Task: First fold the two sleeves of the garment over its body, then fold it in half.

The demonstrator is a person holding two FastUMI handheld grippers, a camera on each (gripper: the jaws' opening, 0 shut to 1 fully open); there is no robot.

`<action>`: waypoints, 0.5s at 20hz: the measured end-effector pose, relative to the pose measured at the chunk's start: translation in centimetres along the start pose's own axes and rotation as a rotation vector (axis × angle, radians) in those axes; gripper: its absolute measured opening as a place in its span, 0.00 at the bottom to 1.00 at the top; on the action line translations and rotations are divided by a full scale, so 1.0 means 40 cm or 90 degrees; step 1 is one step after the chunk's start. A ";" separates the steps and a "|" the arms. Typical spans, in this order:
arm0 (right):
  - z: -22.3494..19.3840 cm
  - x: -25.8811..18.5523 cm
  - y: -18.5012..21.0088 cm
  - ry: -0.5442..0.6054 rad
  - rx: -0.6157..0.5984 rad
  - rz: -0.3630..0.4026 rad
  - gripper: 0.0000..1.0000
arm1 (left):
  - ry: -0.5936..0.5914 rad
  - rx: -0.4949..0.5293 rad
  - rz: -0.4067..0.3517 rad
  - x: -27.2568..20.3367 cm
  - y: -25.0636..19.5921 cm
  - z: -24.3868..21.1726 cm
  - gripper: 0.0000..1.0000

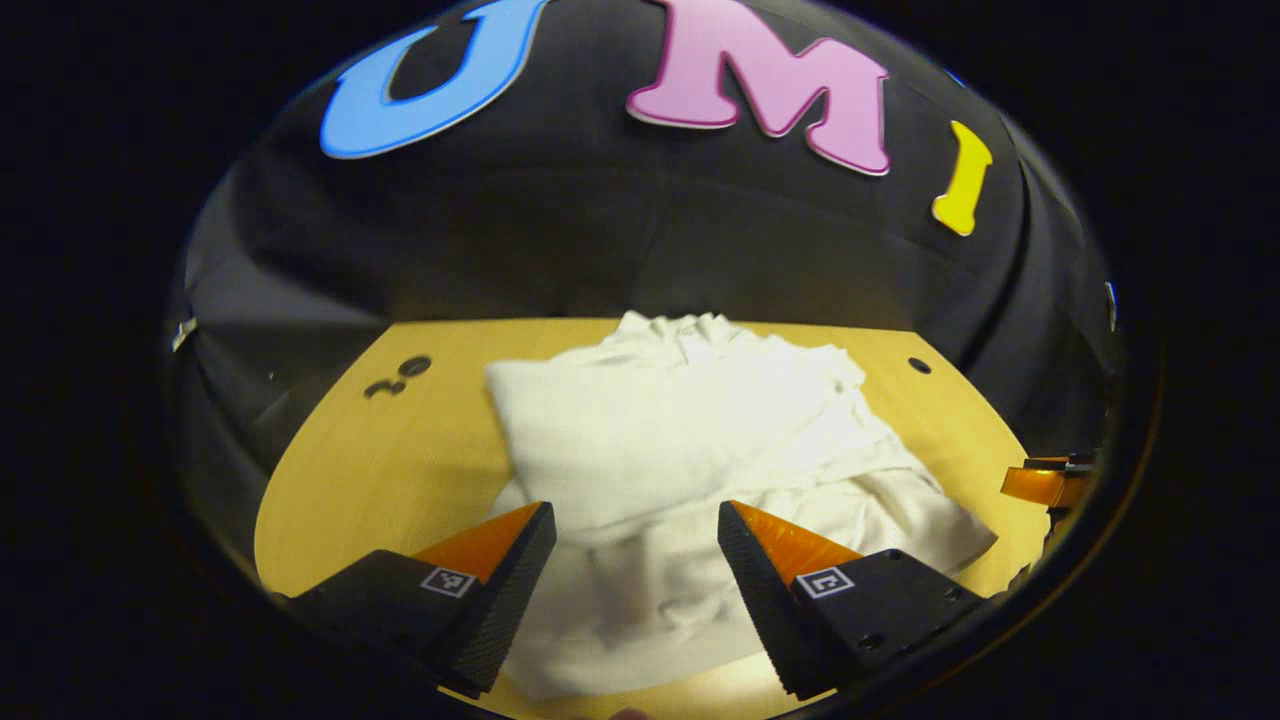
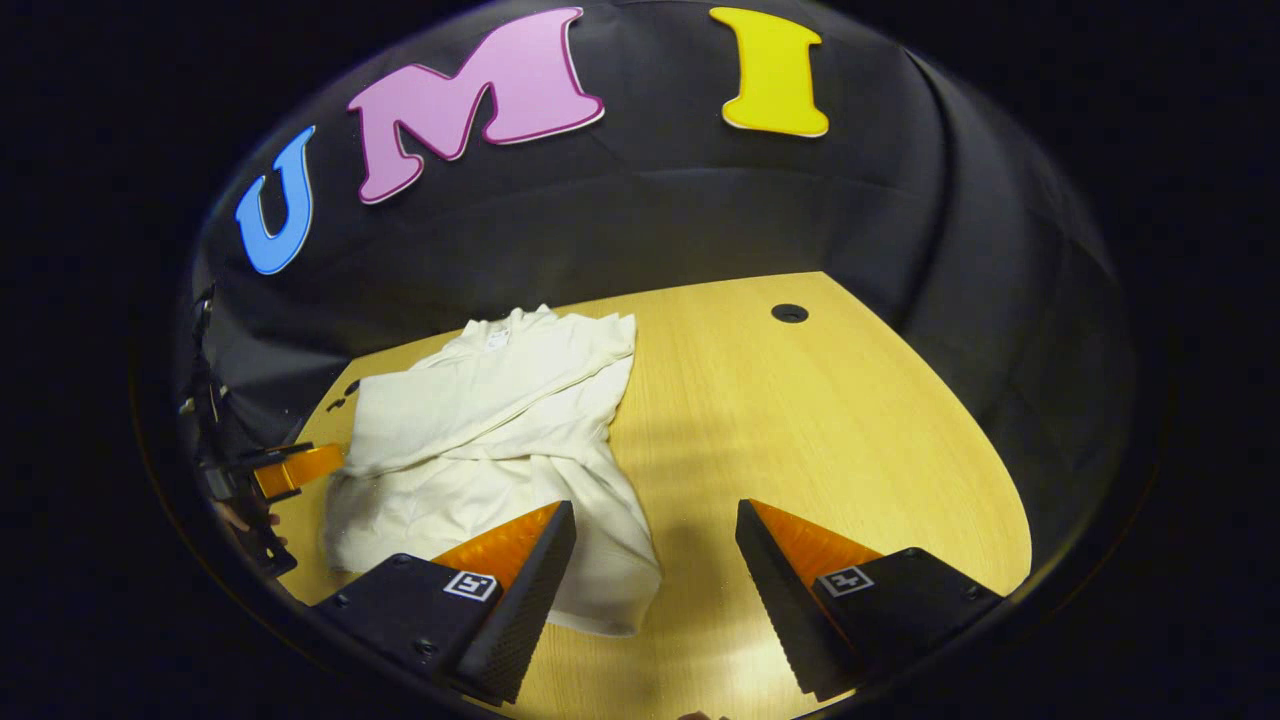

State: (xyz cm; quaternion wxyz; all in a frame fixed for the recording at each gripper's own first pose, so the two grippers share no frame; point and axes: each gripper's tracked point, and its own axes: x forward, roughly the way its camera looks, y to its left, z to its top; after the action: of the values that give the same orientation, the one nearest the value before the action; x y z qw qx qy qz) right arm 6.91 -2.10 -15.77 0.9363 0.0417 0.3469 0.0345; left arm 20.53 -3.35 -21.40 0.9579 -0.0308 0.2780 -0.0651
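Black cloth backs a wooden table (image 2: pixel 820 400), which has a round hole (image 2: pixel 789 313) near its far edge. On the table lies a white garment (image 1: pixel 690 440), both sleeves laid across its body, its hem nearest the grippers. The left gripper (image 1: pixel 636 545) hangs above the garment's near half with its jaws spread wide, gripping nothing. The right gripper (image 2: pixel 655 545) is likewise wide apart and empty, over the garment's near corner and the bare wood beside it. In the right gripper view, the left gripper appears just beyond the garment's far side edge.
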 end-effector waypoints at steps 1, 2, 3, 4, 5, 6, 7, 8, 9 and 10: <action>-0.013 0.008 0.012 0.007 0.000 0.004 0.99 | 0.013 -0.012 0.013 -0.020 0.027 -0.034 1.00; -0.025 0.018 0.022 0.016 0.001 0.007 0.99 | 0.023 -0.019 0.026 -0.036 0.052 -0.063 0.98; -0.037 0.025 0.029 0.024 -0.001 0.009 0.99 | 0.032 -0.025 0.034 -0.046 0.068 -0.091 0.98; -0.050 0.033 0.037 0.031 -0.003 0.009 0.99 | 0.045 -0.032 0.037 -0.047 0.083 -0.120 0.98; -0.065 0.042 0.042 0.040 -0.002 0.011 0.99 | 0.060 -0.037 0.042 -0.040 0.096 -0.150 0.98; -0.082 0.053 0.049 0.051 -0.001 0.012 0.99 | 0.068 -0.037 0.051 -0.043 0.111 -0.170 0.98; -0.100 0.059 0.051 0.062 0.001 0.010 0.99 | 0.074 -0.038 0.059 -0.048 0.121 -0.187 0.98; -0.118 0.069 0.051 0.073 0.003 0.007 0.99 | 0.081 -0.041 0.062 -0.052 0.128 -0.204 0.98; -0.136 0.075 0.052 0.082 0.006 0.006 0.99 | 0.089 -0.042 0.066 -0.053 0.132 -0.221 0.98; -0.153 0.082 0.055 0.091 0.009 0.005 0.99 | 0.097 -0.040 0.070 -0.055 0.137 -0.240 0.98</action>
State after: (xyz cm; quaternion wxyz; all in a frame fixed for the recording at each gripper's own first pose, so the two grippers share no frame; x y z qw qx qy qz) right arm 5.34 0.70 -22.29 0.9086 0.0467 0.4133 0.0385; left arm 14.13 2.16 -28.87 0.9346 -0.0406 0.3534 -0.0060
